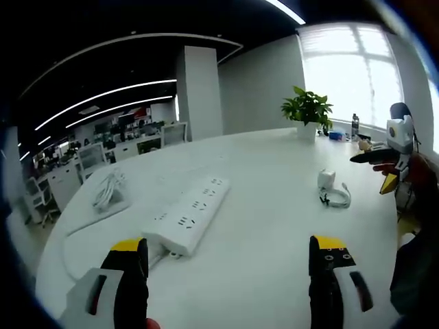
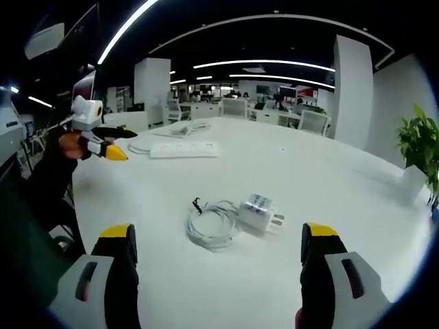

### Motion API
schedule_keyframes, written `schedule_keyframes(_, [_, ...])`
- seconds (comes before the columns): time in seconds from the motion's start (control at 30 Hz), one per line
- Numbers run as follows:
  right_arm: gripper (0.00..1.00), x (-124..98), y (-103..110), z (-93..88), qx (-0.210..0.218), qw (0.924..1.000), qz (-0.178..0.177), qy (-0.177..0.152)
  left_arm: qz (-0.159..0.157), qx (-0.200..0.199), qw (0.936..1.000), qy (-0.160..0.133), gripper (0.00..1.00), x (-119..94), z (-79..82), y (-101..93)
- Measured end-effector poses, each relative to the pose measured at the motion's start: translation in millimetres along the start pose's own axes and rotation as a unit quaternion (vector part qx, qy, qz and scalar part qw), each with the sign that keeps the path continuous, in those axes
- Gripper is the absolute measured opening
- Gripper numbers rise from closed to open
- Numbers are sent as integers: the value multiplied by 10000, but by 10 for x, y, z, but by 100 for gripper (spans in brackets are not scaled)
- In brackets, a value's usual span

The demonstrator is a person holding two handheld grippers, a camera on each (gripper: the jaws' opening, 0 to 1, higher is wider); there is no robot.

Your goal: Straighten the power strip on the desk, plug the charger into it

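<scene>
A long white power strip [image 1: 190, 209] lies aslant on the white desk [image 1: 267, 178], just ahead of my left gripper [image 1: 230, 264], whose jaws stand wide open and hold nothing. Its coiled white cord [image 1: 110, 190] rests at the far left. A white charger [image 2: 259, 211] with a coiled cable [image 2: 212, 225] lies on its side right before my right gripper [image 2: 216, 257], which is open and empty too. The charger [image 1: 326, 179] also appears in the left gripper view, with the right gripper [image 1: 384, 168] beyond it. In the right gripper view the power strip [image 2: 184, 149] lies far off, near the left gripper [image 2: 110, 142].
A potted green plant [image 1: 306, 110] stands at the desk's far edge near a bright window, with a bottle [image 1: 354, 125] and small items beside it. The plant [image 2: 420, 147] is at the right in the right gripper view. Office desks and chairs [image 2: 233, 106] fill the background.
</scene>
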State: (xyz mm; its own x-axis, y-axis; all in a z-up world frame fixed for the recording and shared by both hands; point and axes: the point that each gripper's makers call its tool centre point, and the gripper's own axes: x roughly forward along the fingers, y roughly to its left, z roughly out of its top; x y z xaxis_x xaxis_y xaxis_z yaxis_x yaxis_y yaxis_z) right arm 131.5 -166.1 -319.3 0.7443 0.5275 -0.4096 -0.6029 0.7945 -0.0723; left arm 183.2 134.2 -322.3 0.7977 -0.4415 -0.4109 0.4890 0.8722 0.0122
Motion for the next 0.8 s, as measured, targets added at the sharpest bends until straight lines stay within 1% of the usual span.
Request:
schedule_keyframes(0.1, [99, 4, 1, 1, 3, 10000, 2, 0, 17, -18, 10000, 51, 100, 15, -7, 24])
schedule_keyframes(0.2, [99, 4, 4, 13, -5, 10000, 6, -13, 74, -22, 10000, 30, 100, 14, 4, 56])
schedule_keyframes(0.53, [99, 20, 19, 41, -32, 10000, 40, -34, 123, -23, 9999, 18, 100, 69, 58, 103])
schedule_keyframes(0.67, [99, 15, 14, 50, -37, 10000, 31, -50, 173, 17, 9998, 95, 100, 88, 33, 133])
schedule_keyframes(0.8, [99, 19, 9, 32, -26, 10000, 25, -30, 193, -12, 9998, 98, 100, 99, 39, 149])
